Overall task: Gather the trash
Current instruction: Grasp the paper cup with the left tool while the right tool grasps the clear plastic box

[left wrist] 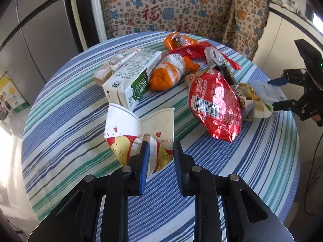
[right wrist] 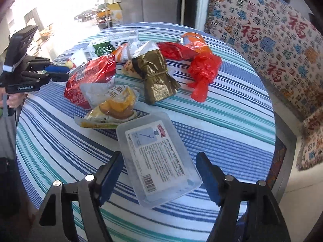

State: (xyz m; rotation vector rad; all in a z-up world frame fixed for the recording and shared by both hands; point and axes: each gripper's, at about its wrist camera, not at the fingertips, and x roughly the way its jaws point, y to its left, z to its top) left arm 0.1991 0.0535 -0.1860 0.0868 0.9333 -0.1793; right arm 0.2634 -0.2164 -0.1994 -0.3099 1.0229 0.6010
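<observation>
The left tongs (left wrist: 159,149) are sitting at 6 o'clock in the left wrist view, jaws narrowed around the bottom edge of a flattened paper cup (left wrist: 141,129). The left pad is lying against the cup's crumpled base, while the right pad is standing clear of it, so the cup is between the jaws but not pinched from both sides.

The right tongs (right wrist: 159,161) are standing apart at 6 o'clock in the right wrist view, straddling a clear plastic tray (right wrist: 157,161) that is lying label-up on the striped worktop (right wrist: 222,121). Neither pad is touching the tray.

The rest of the trash is lying in a loose heap toward 12 o'clock of both tongs: a milk carton (left wrist: 131,78), an orange wrapper (left wrist: 167,74), a red foil bag (left wrist: 216,104), a yellow snack bag (right wrist: 113,104), a leaf-wrapped bundle (right wrist: 155,74) and a red plastic bag (right wrist: 203,74). A patterned cloth (left wrist: 161,6) is hanging behind the worktop at 12 o'clock.
</observation>
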